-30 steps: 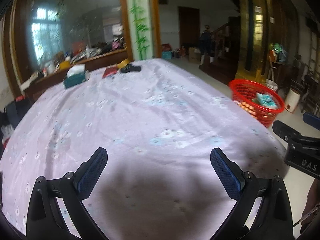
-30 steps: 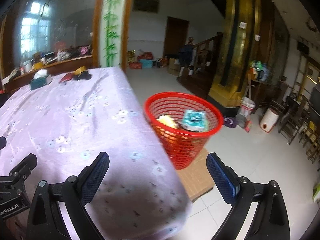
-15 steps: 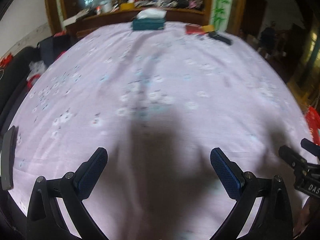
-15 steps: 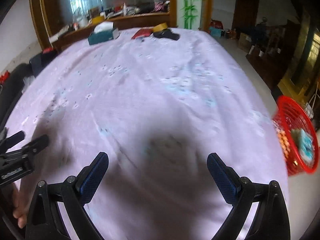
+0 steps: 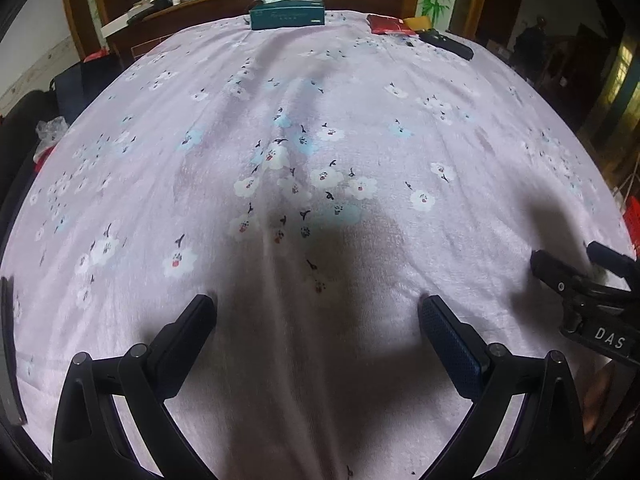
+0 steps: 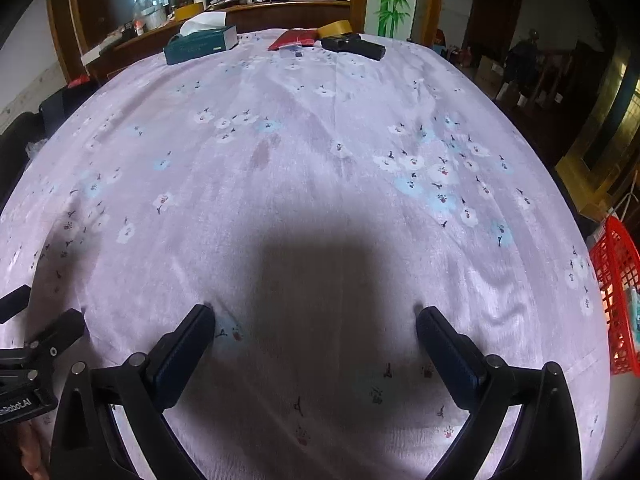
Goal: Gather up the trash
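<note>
My left gripper (image 5: 318,316) stands open just above the pale purple flowered tablecloth (image 5: 320,128), with nothing between its fingers. My right gripper (image 6: 314,320) is open too and empty, low over the same cloth (image 6: 320,140). A red mesh trash basket (image 6: 618,296) shows at the right edge of the right wrist view, beside the table, with wrappers inside. In the left wrist view only a red sliver of the basket (image 5: 633,216) shows at the right edge. The right gripper (image 5: 580,276) appears at the right of the left wrist view.
At the table's far end lie a teal tissue box (image 5: 286,14), a red packet (image 5: 388,26), a yellow tape roll (image 6: 335,29) and a black device (image 6: 354,46). A cluttered wooden counter (image 6: 240,8) runs behind. Dark bags (image 5: 68,84) sit left of the table.
Both grippers swung left, away from the red basket, and now face straight along the table. The basket slid from the middle of the right wrist view to its right edge. Both stayed open.
</note>
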Available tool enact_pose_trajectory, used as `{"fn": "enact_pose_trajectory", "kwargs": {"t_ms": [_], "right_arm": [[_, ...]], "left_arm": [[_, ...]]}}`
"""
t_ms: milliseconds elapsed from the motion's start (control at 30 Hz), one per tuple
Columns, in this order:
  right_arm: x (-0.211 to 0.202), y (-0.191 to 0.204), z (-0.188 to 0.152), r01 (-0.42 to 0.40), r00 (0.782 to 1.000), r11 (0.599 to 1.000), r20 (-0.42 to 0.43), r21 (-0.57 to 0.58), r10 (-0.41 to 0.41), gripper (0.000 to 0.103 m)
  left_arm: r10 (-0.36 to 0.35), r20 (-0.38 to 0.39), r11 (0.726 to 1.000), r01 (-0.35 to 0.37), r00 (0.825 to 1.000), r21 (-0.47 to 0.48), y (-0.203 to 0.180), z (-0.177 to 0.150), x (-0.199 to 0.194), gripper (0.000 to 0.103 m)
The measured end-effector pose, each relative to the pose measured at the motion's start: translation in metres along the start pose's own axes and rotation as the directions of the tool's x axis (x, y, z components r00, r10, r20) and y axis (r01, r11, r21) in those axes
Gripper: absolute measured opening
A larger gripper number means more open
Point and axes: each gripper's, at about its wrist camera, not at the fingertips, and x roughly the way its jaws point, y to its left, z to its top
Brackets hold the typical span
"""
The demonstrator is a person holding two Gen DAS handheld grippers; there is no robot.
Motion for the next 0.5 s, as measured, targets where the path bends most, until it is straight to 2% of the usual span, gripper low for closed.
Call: {"fn": "enact_pose_trajectory", "kwargs": {"t_ms": [500], "right_arm": [[-0.0003, -0.0006, 0.0009, 0.000, 1.000, 1.000, 0.000, 0.000, 0.000, 0.103]], "left_arm": [[0.002, 0.034, 1.000, -0.002, 0.999, -0.002, 0.0022, 0.0029, 0.0037, 0.103]]}}
